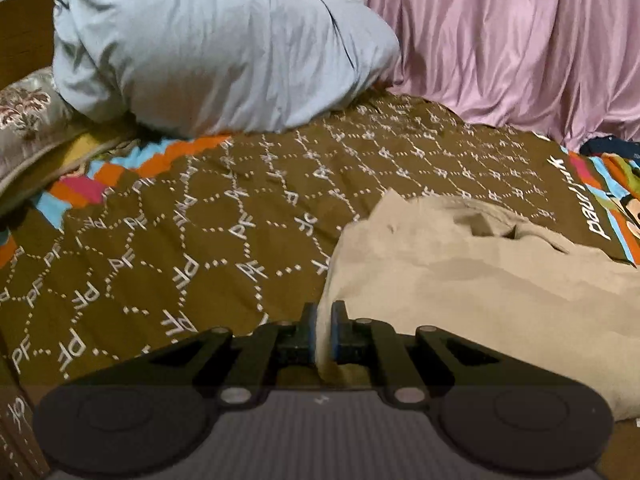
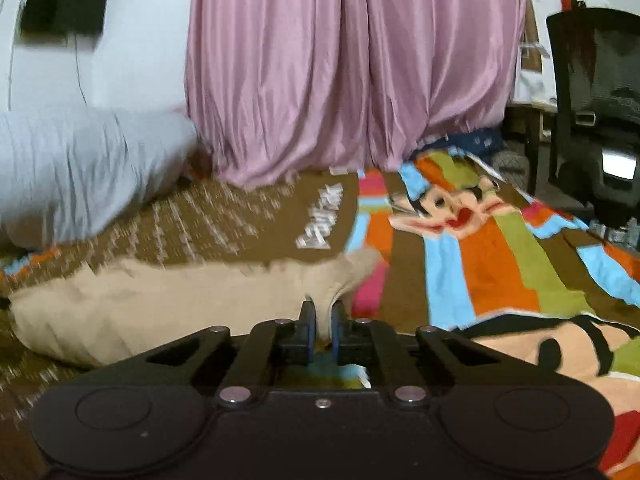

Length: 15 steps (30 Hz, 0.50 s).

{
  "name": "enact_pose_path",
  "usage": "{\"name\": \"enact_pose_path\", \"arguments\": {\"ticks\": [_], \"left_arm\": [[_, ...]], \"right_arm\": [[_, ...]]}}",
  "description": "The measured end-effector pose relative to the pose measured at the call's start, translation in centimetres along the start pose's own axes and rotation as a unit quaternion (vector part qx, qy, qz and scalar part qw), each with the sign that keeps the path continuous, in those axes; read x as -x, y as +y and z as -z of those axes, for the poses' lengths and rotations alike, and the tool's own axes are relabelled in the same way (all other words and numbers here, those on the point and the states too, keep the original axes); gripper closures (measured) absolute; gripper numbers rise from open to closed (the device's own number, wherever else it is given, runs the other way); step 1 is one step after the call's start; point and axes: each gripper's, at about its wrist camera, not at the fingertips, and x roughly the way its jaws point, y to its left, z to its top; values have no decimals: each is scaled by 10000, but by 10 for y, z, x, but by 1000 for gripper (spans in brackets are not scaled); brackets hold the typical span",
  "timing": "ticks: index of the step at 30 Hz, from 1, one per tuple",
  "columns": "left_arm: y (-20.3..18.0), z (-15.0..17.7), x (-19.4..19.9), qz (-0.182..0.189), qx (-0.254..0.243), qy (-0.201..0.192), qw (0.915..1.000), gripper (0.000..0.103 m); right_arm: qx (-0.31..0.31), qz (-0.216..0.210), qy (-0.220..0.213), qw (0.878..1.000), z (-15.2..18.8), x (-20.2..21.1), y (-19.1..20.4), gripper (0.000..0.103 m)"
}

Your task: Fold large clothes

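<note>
We read "PF" monograms on the bedspread (image 1: pixel 168 216) left of our left tongs (image 1: pixel 324 316), both tongs pinching the beige garment (image 1: pixel 460 264) edge, right tongs (image 2: pixel 323 316), open bed ahead.

Left wrist view: sits low over the bed, just behind the left gripper (image 1: pixel 324 332), tilted down and forward across the brown patterned bedspread (image 1: pixel 192 216) toward the pale blue pillow (image 1: pixel 224 48).

Right wrist view: same low seat behind the right gripper (image 2: pixel 323 332), facing the pink curtain (image 2: pixel 352 68) more squarely; a black chair (image 2: pixel 596 92) stands at right. Blurred.

Shared: beige garment (image 1: pixel 480 264) close in front, pillow, curtain, bedspread.
</note>
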Motion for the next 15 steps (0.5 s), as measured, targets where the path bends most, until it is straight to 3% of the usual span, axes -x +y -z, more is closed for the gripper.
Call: {"name": "enact_pose_path", "arguments": {"ticks": [4,7,8,10,13,15], "left_arm": [[-12,4,2,-114,-414,-69,9991,96],[-14,6,-7,-224,-528,199,9982,96],[-14,7,-10,-234,-515,306,9979,95],[-13,9,-14,-261,-508,472,9973,95],[-14,12,-16,-326,-584,577,9961,95],[-16,15,-15,-394,-656,608,9952,96]], "right_arm": [[267,296,714,9967,31,-21,-8,93],[216,494,707,9960,35,-25,-8,87],[104,642,641,9958,33,-26,-10,78],[-501,617,519,9955,31,-29,-24,72],[-1803,114,445,9825,39,-34,-54,72],[-2127,-23,453,9761,41,-42,-64,71]]}}
